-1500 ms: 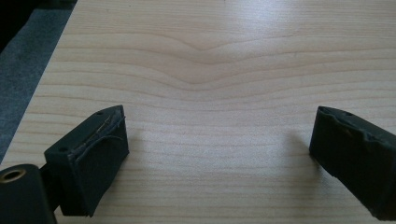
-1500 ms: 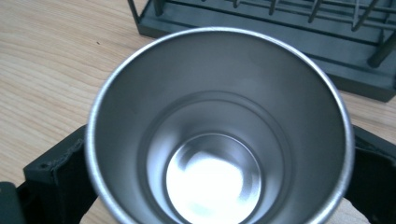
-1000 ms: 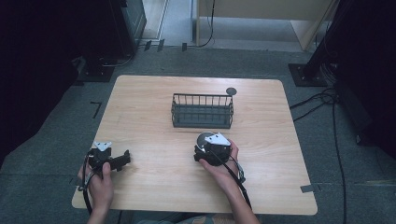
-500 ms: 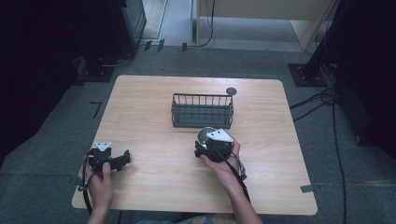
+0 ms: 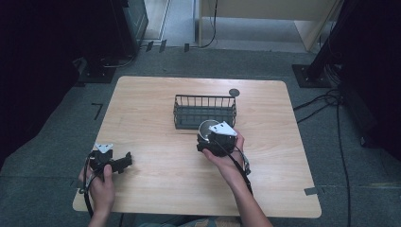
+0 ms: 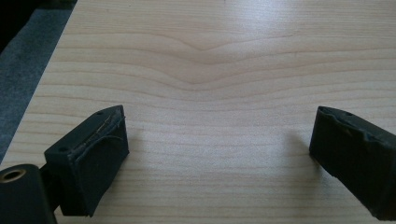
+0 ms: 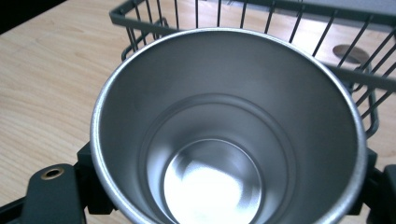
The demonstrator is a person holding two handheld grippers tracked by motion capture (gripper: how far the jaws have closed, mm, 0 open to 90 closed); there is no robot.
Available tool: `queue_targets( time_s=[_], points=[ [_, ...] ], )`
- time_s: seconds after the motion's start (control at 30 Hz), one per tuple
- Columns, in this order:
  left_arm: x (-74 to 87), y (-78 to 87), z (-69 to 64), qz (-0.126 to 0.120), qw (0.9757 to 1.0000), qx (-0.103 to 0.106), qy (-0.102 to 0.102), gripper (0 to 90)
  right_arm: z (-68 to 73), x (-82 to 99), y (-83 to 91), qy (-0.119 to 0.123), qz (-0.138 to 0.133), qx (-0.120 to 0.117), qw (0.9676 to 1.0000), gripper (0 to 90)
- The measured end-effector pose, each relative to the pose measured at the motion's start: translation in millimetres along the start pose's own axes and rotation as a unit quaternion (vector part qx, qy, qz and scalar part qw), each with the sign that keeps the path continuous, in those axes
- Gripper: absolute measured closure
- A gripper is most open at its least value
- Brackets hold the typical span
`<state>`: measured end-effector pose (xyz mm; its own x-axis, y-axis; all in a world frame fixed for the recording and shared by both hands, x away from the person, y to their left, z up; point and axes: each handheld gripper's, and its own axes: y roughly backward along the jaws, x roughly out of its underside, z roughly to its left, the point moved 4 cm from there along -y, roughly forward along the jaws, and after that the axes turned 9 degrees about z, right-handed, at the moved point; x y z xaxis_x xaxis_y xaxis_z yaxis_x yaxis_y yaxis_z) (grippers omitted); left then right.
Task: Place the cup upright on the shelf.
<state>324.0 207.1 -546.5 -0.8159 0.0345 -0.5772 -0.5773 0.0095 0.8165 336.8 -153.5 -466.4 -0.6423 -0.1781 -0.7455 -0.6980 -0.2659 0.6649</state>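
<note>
Steel, thin-walled and probably light, rigid and slick, the cup point(image 7: 229, 126) sits clamped between the right gripper point(image 5: 216, 139) jaws just short of the wire basket point(image 5: 204, 112), best squeezed low on its wall, while the left gripper point(image 6: 219, 154) gapes empty.

Two black hand-held grippers: left gripper point(image 5: 124, 161), right gripper point(image 5: 206, 137), each with grey three-cornered plate, trailing cable, blocky black fingers point(image 6: 91, 161).

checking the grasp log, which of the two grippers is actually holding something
The right gripper, near the wire basket: its jaws clamp a steel cup. The left gripper sits open over bare table.
</note>
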Motion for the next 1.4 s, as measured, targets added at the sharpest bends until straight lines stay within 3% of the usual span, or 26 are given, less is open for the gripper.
queue_targets(
  time_s=[0.9, 1.13, 1.4],
  points=[
    [-0.1, -0.1, -0.2, -0.001, 1.0, 0.0, 0.001, 4.8, -21.3, -63.8, 10.3, -0.001, -0.052, 0.022, 0.9984, 18.3],
    [-0.1, -0.1, -0.1, -0.001, 1.0, 0.0, 0.001, 4.8, -28.0, -77.7, 6.0, -0.005, -0.064, 0.021, 0.9977, 18.3],
    [0.0, 0.0, -0.1, 0.0, 1.0, 0.0, 0.0, 4.8, -41.8, -90.3, -11.8, -0.015, -0.067, 0.037, 0.9969, 18.3]
  ],
)
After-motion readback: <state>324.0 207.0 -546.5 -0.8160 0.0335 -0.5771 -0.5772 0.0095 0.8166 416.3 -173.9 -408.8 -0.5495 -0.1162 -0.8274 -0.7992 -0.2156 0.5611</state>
